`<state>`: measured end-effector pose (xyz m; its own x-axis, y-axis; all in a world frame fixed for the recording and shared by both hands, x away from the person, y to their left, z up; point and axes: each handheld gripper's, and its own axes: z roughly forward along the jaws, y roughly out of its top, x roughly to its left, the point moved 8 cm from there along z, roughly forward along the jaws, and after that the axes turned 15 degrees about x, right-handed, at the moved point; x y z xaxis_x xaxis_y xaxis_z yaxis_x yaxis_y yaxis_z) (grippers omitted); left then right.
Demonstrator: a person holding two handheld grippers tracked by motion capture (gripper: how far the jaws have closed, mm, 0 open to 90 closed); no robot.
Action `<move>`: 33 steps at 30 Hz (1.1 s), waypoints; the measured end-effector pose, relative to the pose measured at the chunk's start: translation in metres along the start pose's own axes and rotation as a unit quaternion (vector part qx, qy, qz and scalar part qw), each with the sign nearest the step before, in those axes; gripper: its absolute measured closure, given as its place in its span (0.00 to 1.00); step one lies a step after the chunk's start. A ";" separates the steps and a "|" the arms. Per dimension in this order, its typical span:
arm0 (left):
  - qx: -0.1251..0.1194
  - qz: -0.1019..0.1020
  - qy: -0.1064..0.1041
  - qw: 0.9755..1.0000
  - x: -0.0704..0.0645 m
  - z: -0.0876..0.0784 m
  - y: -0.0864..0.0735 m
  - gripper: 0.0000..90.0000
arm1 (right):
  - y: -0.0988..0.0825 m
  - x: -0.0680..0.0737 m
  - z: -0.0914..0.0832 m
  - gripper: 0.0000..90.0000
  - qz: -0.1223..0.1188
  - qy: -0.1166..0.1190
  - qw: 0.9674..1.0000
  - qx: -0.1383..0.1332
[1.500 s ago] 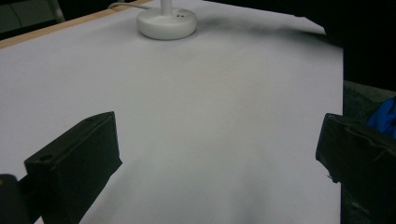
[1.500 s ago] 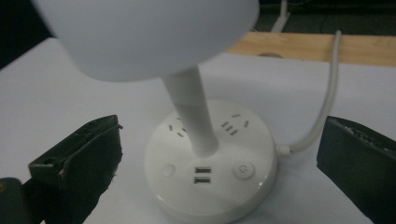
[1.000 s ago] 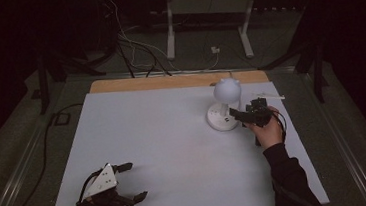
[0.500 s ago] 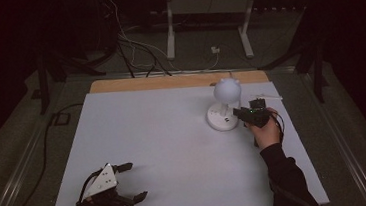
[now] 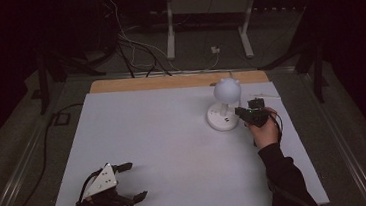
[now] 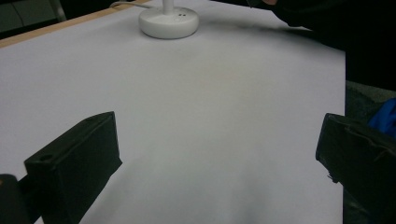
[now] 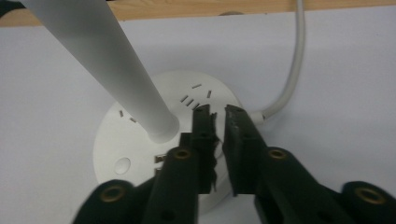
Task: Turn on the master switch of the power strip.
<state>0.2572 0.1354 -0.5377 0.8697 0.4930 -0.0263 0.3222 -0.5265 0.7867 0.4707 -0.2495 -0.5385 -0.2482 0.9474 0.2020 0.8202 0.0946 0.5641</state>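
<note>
1. While the left hand-held gripper [image 5: 128,183] rests at the lower left of the high view, its jaws stand wide apart with nothing between them; in the left gripper view only bare white tabletop [image 6: 210,130] lies between the two black jaws.
2. The right hand-held gripper [image 5: 239,112] sits right of centre in the high view, held by a hand [image 5: 265,132] in a dark sleeve, its tips over the right edge of the lamp base [image 5: 222,119].
3. In the right gripper view its jaws have just been closing and now stand nearly together, a narrow slit left between them; they hold nothing, and the tips hang over the lamp base [image 7: 140,135].
4. The white desk lamp [image 5: 226,91] stands upright at the upper right of the tabletop, its round head above the disc-shaped base.
5. Its stem [image 7: 107,60] rises toward the upper left of the right gripper view, and a white cable [image 7: 292,70] leaves the base toward the wooden edge [image 7: 233,7].
</note>
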 end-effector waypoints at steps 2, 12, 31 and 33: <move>0.000 -0.001 0.000 1.000 0.000 0.000 0.000 0.00 | 0.000 0.000 0.001 1.00 -0.005 -0.006 1.000 0.003; 0.000 0.000 -0.001 1.000 0.000 0.000 0.000 0.00 | 0.000 0.007 0.006 1.00 -0.038 -0.019 0.999 0.008; 0.001 -0.002 -0.001 1.000 0.000 0.000 0.000 0.00 | -0.006 0.009 0.017 1.00 -0.070 -0.050 0.996 0.006; 0.001 -0.002 -0.001 1.000 0.000 0.000 -0.001 0.00 | -0.006 0.008 0.017 1.00 -0.067 -0.053 0.996 0.005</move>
<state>0.2572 0.1355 -0.5385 0.8691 0.4937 -0.0304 0.3265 -0.5266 0.7849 0.4727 -0.2374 -0.5532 -0.3002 0.9531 0.0395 0.7889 0.2248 0.5719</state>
